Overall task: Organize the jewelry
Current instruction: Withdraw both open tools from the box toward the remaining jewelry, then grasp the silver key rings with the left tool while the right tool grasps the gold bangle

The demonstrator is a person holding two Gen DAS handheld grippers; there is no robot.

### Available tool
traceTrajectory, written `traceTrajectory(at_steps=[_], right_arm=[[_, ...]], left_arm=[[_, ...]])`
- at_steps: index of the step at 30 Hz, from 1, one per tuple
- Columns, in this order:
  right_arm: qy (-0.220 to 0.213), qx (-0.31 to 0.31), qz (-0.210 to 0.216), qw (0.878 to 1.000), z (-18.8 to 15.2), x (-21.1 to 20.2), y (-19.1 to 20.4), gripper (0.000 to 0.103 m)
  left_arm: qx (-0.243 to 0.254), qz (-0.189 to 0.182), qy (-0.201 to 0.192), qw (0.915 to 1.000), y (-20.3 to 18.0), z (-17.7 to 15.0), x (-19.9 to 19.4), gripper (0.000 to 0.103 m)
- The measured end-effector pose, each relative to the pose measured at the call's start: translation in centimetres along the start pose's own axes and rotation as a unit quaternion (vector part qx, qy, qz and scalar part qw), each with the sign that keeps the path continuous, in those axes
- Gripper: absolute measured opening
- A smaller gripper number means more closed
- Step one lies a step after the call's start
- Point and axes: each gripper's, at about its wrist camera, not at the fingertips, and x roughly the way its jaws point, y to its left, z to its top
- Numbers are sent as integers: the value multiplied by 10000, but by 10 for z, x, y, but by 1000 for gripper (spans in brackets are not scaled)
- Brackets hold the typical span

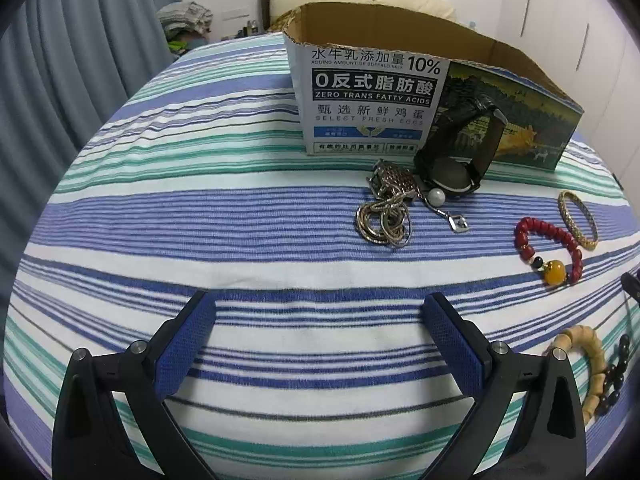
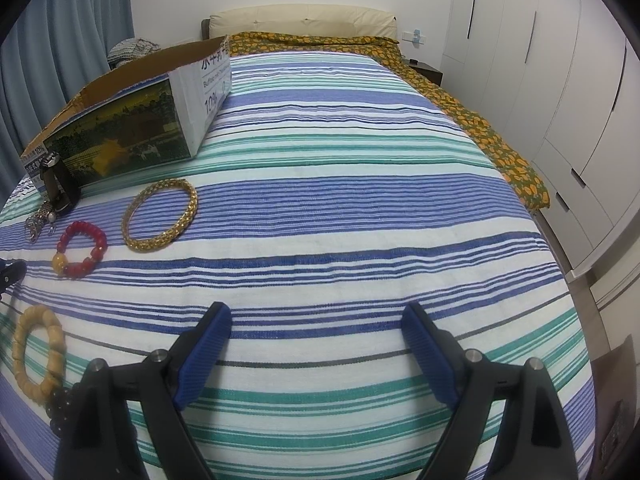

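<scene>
An open cardboard box stands on the striped bedspread. A black watch leans against its front. Beside the watch lies a tangle of metal chains with a pearl pendant. A red bead bracelet and a gold bangle lie to the right of the chains. A tan bead bracelet and a dark bead bracelet lie nearer. My left gripper and right gripper stand open over bare cloth, holding nothing.
The striped bedspread covers the bed, with an orange-patterned cover along its right side. White wardrobe doors line the right wall. Blue curtains hang at the left. A headboard stands at the far end.
</scene>
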Motion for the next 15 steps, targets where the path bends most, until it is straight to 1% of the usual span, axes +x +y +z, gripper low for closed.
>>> traceTrajectory(at_steps=[2, 8, 9, 11, 12, 15], right_arm=[[3, 5, -8, 10000, 0, 0, 0, 90], [-27, -14, 0, 10000, 2, -1, 1, 90], [-122, -16, 216, 9997, 4, -4, 2, 89], [-291, -37, 484, 9984, 12, -10, 6, 89], [-385, -102, 623, 9973, 20, -13, 12, 89], [-464, -263, 915, 9944, 40, -14, 25, 89]], left_arm=[[25, 36, 85, 10000, -2, 1, 0, 103], [77, -253, 138, 9996, 3, 7, 1, 103], [24, -409, 102, 9991, 6, 10, 1, 103], [-105, -758, 26, 9971, 10, 17, 1, 103], [-143, -824, 7, 9965, 10, 19, 1, 103], [-171, -973, 69, 9951, 7, 35, 8, 103]])
